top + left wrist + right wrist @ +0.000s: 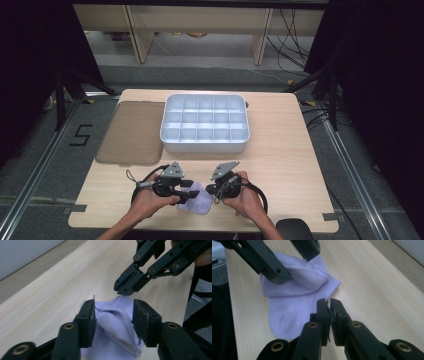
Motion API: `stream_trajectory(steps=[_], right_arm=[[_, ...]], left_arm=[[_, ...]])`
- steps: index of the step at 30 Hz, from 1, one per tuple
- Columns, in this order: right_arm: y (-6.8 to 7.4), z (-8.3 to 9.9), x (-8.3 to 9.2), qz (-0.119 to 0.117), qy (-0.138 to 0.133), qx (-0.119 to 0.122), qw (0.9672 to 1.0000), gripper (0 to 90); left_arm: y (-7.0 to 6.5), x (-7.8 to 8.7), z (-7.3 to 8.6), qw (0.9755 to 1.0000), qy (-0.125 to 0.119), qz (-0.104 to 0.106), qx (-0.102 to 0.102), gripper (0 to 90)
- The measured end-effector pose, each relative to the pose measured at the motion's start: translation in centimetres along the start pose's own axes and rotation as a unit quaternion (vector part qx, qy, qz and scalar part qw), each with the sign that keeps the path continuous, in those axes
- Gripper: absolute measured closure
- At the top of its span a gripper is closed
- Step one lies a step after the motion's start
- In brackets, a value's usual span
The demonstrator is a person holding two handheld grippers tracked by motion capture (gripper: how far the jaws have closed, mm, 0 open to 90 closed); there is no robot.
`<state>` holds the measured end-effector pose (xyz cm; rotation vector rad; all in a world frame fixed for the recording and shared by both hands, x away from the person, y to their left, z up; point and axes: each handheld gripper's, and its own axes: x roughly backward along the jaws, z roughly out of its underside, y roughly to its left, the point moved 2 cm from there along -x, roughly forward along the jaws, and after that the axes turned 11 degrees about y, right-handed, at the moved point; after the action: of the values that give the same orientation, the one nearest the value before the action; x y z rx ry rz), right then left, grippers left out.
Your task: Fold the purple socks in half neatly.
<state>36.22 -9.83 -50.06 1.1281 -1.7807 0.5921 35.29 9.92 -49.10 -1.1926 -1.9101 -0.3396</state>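
Note:
A lilac sock (198,204) lies crumpled near the table's front edge, between my two grippers. My left gripper (192,193) stands open on either side of a raised fold of the sock (115,332); in the left gripper view (113,315) the right pad is clear of the fabric. My right gripper (210,190) comes in from the right, shut, with its tips (124,291) pinching the sock's far corner. In the right gripper view the sock (292,302) spreads to the left and its edge runs into the shut jaws (328,303). The left gripper (299,265) hangs over it.
A white tray (205,145) with several empty compartments stands at the table's middle back. A flat brown lid (132,132) lies to its left. A dark round object (295,230) sits off the table's front right corner. Bare wood lies left and right of the hands.

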Motion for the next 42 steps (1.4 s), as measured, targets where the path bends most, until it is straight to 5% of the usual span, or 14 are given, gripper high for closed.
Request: stream_trajectory(steps=[5,13,18,21,28,33,37,42], right_arm=[[0.2,0.0,0.1,-0.006,-0.015,0.009,0.9998,86.6],[0.1,-0.1,0.9,-0.002,-0.025,0.008,0.9997,86.6],[0.3,-0.7,1.7,0.001,-0.056,0.015,0.9983,86.6],[0.8,-1.2,2.1,-0.002,-0.06,0.023,0.9979,86.6],[1.7,-2.5,2.0,-0.01,-0.076,0.036,0.9964,87.6],[2.3,-3.0,1.7,-0.02,-0.071,0.041,0.9964,87.8],[3.1,-3.0,0.7,-0.025,-0.043,0.054,0.9973,87.8],[2.4,-1.4,0.2,0.016,-0.003,0.046,0.9988,88.1]], left_arm=[[0.0,0.8,-0.1,0.9992,-0.026,0.024,0.017,49.8],[0.7,2.8,1.7,0.999,-0.036,0.007,0.024,55.7],[1.3,2.4,3.8,0.9999,-0.005,0.002,0.016,69.5],[1.3,1.7,4.6,0.9997,0.02,-0.003,-0.013,78.8],[0.4,0.2,5.0,0.9982,0.048,0.009,-0.035,83.7],[-0.1,0.0,5.0,0.9981,0.049,0.002,-0.039,83.5],[-0.2,0.0,5.0,0.998,0.054,-0.006,-0.033,83.1],[-0.3,0.0,4.9,0.998,0.051,-0.005,-0.036,82.4]])
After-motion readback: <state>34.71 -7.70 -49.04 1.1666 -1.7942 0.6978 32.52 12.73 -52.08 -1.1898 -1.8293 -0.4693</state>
